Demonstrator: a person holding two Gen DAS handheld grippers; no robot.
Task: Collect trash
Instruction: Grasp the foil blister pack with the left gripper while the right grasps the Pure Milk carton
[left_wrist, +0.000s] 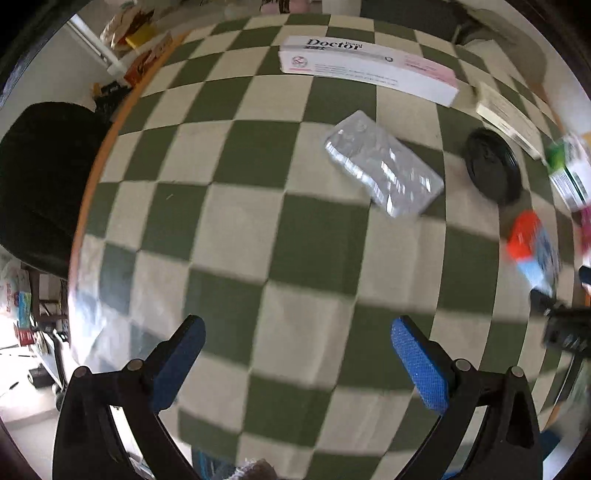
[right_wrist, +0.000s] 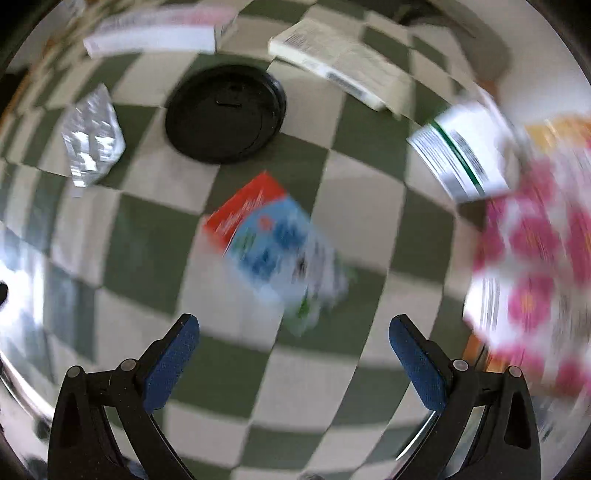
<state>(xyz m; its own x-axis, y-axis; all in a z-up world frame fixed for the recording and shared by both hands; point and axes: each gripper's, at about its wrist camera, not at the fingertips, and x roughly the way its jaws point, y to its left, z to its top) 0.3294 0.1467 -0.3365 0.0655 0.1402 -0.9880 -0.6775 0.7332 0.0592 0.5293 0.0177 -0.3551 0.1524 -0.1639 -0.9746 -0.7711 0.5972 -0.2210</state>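
Observation:
Trash lies on a green and cream checkered cloth (left_wrist: 295, 236). A clear plastic blister tray (left_wrist: 384, 164) lies ahead of my open, empty left gripper (left_wrist: 295, 354); it also shows in the right wrist view (right_wrist: 92, 136). A black round lid (left_wrist: 493, 166) (right_wrist: 225, 112) lies right of it. A red and blue packet (right_wrist: 273, 240) lies just ahead of my open, empty right gripper (right_wrist: 293, 350); it also shows in the left wrist view (left_wrist: 532, 247). A long white and pink "Doctor" box (left_wrist: 365, 66) (right_wrist: 159, 31) lies at the far side.
A cream box (right_wrist: 340, 62) and a white box with a green stripe (right_wrist: 465, 155) lie at the far right. A pink flowered bag (right_wrist: 535, 273) stands at the right. The table's orange edge (left_wrist: 96, 177) runs down the left, with a black chair (left_wrist: 40, 184) beyond.

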